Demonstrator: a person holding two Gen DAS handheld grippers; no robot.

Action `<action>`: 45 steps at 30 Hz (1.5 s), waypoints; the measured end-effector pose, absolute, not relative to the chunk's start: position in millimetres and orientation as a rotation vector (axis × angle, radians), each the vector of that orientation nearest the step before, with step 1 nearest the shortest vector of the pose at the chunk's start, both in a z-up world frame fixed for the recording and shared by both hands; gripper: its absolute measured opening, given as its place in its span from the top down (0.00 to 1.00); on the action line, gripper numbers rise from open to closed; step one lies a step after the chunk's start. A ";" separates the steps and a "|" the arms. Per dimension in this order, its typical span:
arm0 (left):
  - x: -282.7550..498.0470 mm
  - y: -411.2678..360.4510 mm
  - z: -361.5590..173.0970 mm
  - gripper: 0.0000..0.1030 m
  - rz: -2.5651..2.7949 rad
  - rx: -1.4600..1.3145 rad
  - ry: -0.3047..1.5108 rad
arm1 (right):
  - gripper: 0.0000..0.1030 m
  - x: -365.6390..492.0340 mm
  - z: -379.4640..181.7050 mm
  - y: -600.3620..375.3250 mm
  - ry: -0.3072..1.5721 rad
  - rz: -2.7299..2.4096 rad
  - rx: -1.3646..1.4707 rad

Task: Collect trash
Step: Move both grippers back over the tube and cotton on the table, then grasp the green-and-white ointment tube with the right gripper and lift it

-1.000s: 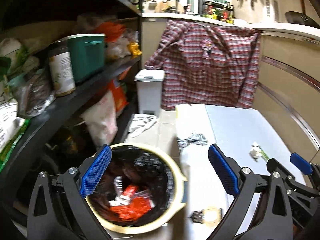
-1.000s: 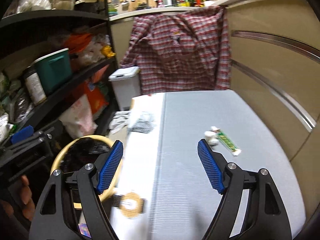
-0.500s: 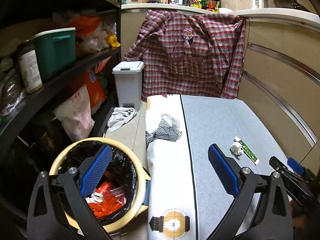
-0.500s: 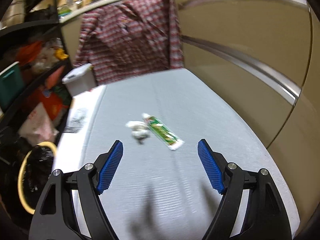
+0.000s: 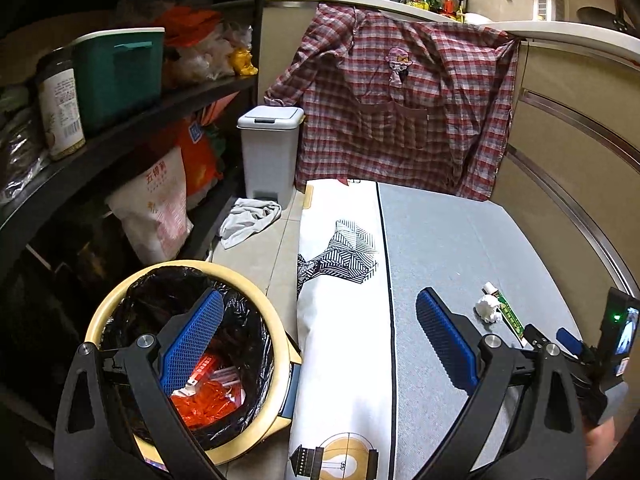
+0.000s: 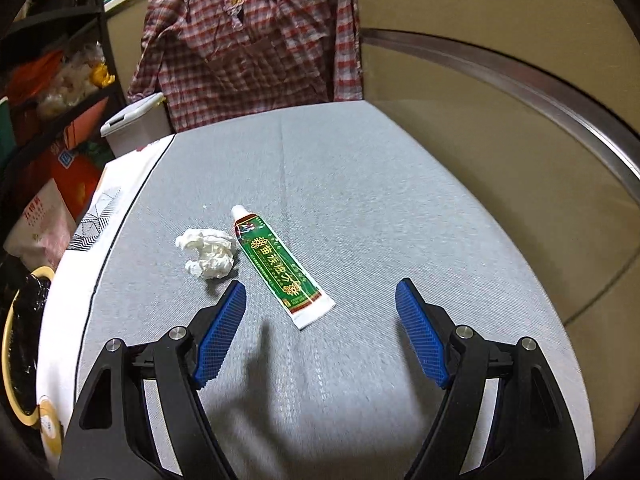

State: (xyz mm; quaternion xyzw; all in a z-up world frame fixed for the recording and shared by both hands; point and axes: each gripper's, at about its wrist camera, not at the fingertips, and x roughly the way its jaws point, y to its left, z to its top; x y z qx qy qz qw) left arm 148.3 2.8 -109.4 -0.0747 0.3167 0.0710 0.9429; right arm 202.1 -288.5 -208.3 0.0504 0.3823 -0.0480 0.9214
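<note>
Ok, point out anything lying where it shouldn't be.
A crumpled white paper wad and a green tube lie loose, side by side, on the grey mat. Nearby, a pale cloth sits bunched on the floor by the small grey bin.

Grey woven-fabric surface point(image 6: 360, 200), white printed cover point(image 5: 340, 320) along its left edge. On grey part: crumpled white tissue wad point(image 6: 206, 252) and green ointment tube point(image 6: 280, 264), side by side near middle, tube's white cap pointing away, crimped end nearer camera. Tiled floor point(image 5: 256, 256) left of surface: wastebasket point(image 5: 256, 292) with black liner, small grey pedal bin point(image 5: 270, 152), crumpled grey rag point(image 5: 250, 220), white sack point(image 5: 160, 204).
</note>
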 end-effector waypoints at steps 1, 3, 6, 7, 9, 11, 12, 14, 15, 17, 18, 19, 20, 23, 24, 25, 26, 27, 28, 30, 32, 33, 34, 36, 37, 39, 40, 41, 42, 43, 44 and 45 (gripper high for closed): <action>149.8 2.2 -110.2 0.09 0.145 -0.147 0.648 | 0.26 206.5 -210.8 -287.3 0.789 -0.095 0.096; 151.4 1.8 -111.4 0.09 0.143 -0.142 0.651 | 0.26 215.5 -213.9 -285.6 0.805 -0.082 0.095; 153.3 1.0 -113.8 0.09 0.143 -0.132 0.656 | 0.26 223.5 -213.5 -284.7 0.802 -0.073 0.102; 153.5 1.2 -114.2 0.09 0.143 -0.129 0.657 | 0.26 227.0 -213.5 -283.4 0.804 -0.068 0.096; 153.2 0.5 -116.1 0.09 0.142 -0.120 0.661 | 0.26 232.2 -215.8 -280.0 0.824 -0.063 0.077; 153.8 -0.9 -117.1 0.09 0.143 -0.116 0.665 | 0.27 238.1 -219.4 -275.5 0.856 -0.058 0.052; 154.2 -1.1 -118.0 0.09 0.142 -0.115 0.668 | 0.27 239.6 -221.1 -273.8 0.867 -0.052 0.043; 155.7 -1.5 -118.6 0.09 0.141 -0.115 0.672 | 0.31 242.7 -224.8 -270.1 0.895 -0.043 0.023; 156.4 -2.1 -118.8 0.09 0.141 -0.116 0.673 | 0.32 243.7 -226.3 -269.4 0.905 -0.042 0.019; 157.0 -3.0 -119.7 0.09 0.138 -0.115 0.676 | 0.33 243.7 -227.0 -270.4 0.908 -0.036 0.024; 157.0 -3.6 -120.1 0.09 0.138 -0.114 0.677 | 0.36 243.3 -226.9 -270.6 0.907 -0.031 0.027; 156.9 -4.5 -120.5 0.09 0.135 -0.111 0.677 | 0.44 242.7 -226.4 -270.1 0.903 -0.026 0.027; 156.8 -5.0 -120.6 0.09 0.134 -0.109 0.677 | 0.49 241.9 -225.8 -269.8 0.899 -0.022 0.026; 156.1 -6.2 -119.8 0.09 0.130 -0.107 0.674 | 0.67 240.9 -224.7 -267.2 0.892 -0.012 0.021; 155.8 -6.3 -119.4 0.09 0.129 -0.107 0.673 | 0.71 240.7 -224.7 -267.1 0.891 -0.011 0.021; 155.2 -6.4 -119.0 0.09 0.128 -0.107 0.671 | 0.72 240.3 -224.6 -267.7 0.890 -0.012 0.023; 154.8 -6.4 -118.7 0.09 0.128 -0.107 0.670 | 0.73 240.1 -224.7 -268.5 0.888 -0.010 0.028; 154.7 -6.3 -118.4 0.09 0.128 -0.108 0.669 | 0.76 239.7 -224.5 -269.9 0.885 -0.010 0.034; 154.6 -6.2 -118.5 0.09 0.128 -0.109 0.670 | 0.93 238.0 -222.9 -271.8 0.872 -0.008 0.044; 154.8 -6.2 -118.3 0.09 0.128 -0.116 0.670 | 0.97 234.2 -216.4 -272.5 0.834 -0.022 0.031; 155.8 -8.0 -118.2 0.09 0.123 -0.126 0.673 | 0.98 231.7 -216.8 -276.7 0.839 -0.020 0.044; 156.2 -10.0 -118.3 0.09 0.120 -0.128 0.674 | 0.98 231.1 -216.3 -278.7 0.838 -0.026 0.047; 157.1 -12.5 -118.5 0.09 0.117 -0.129 0.675 | 0.98 230.0 -216.7 -283.1 0.839 -0.035 0.060; 157.9 -17.4 -119.1 0.09 0.107 -0.126 0.676 | 0.98 228.3 -214.5 -290.2 0.837 -0.049 0.082; 158.4 -20.8 -119.5 0.09 0.100 -0.122 0.676 | 0.98 227.2 -212.5 -295.8 0.832 -0.059 0.102; 159.2 -27.0 -120.6 0.09 0.089 -0.113 0.676 | 0.98 224.9 -205.8 -305.9 0.817 -0.073 0.136; 160.1 -31.0 -121.5 0.09 0.082 -0.105 0.675 | 0.98 223.4 -201.9 -310.7 0.810 -0.082 0.153; 160.9 -33.6 -121.7 0.09 0.078 -0.101 0.674 | 0.98 221.5 -197.8 -314.0 0.803 -0.091 0.172; 162.3 -37.4 -122.6 0.09 0.071 -0.096 0.672 | 0.98 219.0 -191.9 -319.3 0.797 -0.103 0.195; 162.9 -39.6 -123.6 0.09 0.066 -0.092 0.671 | 0.98 216.8 -186.8 -323.8 0.791 -0.112 0.215; 164.5 -43.3 -124.9 0.09 0.056 -0.084 0.668 | 0.98 214.4 -180.2 -328.8 0.786 -0.122 0.237; 165.6 -45.2 -125.9 0.09 0.048 -0.076 0.666 | 0.98 211.5 -173.4 -333.6 0.781 -0.128 0.255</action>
